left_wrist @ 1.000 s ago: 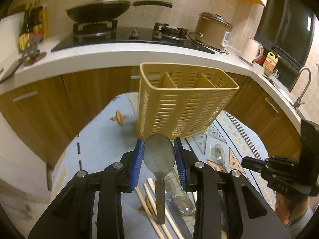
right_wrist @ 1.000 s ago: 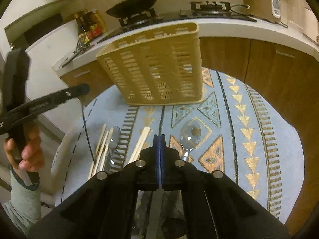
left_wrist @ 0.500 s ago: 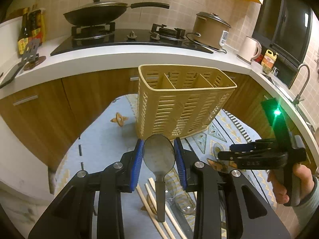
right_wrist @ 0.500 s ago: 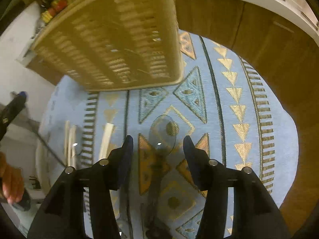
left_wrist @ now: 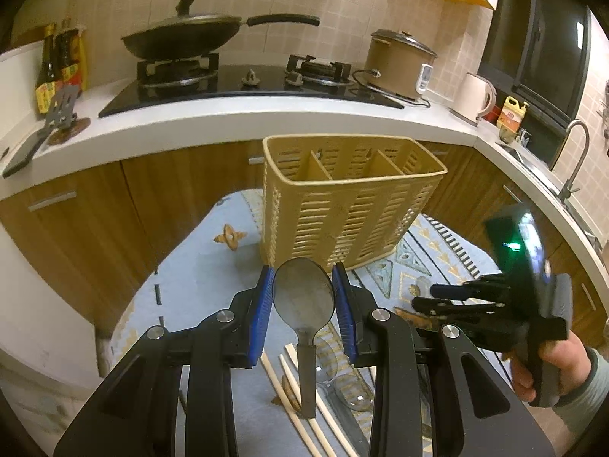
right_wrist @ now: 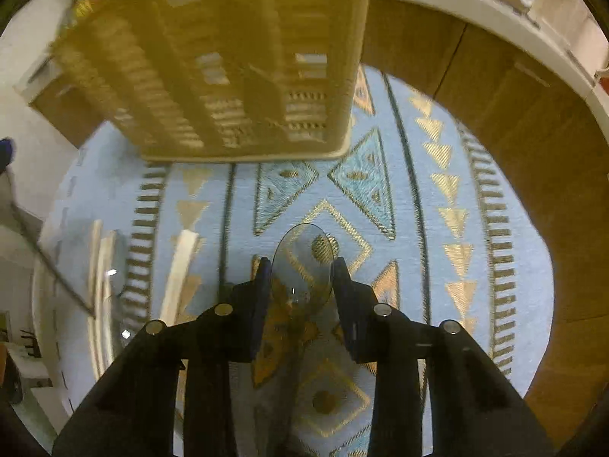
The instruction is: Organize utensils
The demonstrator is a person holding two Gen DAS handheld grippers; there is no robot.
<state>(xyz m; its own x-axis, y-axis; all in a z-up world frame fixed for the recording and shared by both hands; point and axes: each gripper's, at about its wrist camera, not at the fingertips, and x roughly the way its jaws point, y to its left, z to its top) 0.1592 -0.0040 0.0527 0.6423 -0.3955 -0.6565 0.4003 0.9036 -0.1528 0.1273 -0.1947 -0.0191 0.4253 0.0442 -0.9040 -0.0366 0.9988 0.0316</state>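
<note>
While its blue pads pinch the bowl of a dark metal spoon (left_wrist: 303, 304), the left hand-held gripper (left_wrist: 303, 297) hangs above a pale blue patterned rug (left_wrist: 190, 297), the spoon's handle pointing back toward the camera. Beneath it on the rug lie wooden chopsticks (left_wrist: 293, 392) and a clear plastic spoon (left_wrist: 342, 392). Just beyond the fingertips stands a tan slotted utensil basket (left_wrist: 342, 205), upright, its top divided into three compartments, all seen empty from this angle.

To the right, a person's hand (left_wrist: 548, 365) in a grey sleeve grips the right hand-held gripper (right_wrist: 302, 270), which points steeply down at the rug. Its jaws are closing around the bowl of a second clear plastic spoon (right_wrist: 304, 262) that lies flat on the gold diamond pattern; the bowl sits between the pads, and whether they already touch it cannot be told. More chopsticks (right_wrist: 179, 266) lie off to the left on the rug, blurred. The basket fills the top of that view, close ahead.

Behind the basket, wooden cabinets (left_wrist: 182, 198) carry a white table (left_wrist: 228, 122) with a black gas hob (left_wrist: 247, 87), a lidded frying pan (left_wrist: 182, 34), a brown rice cooker (left_wrist: 399, 61) and a white kettle (left_wrist: 475, 95).
</note>
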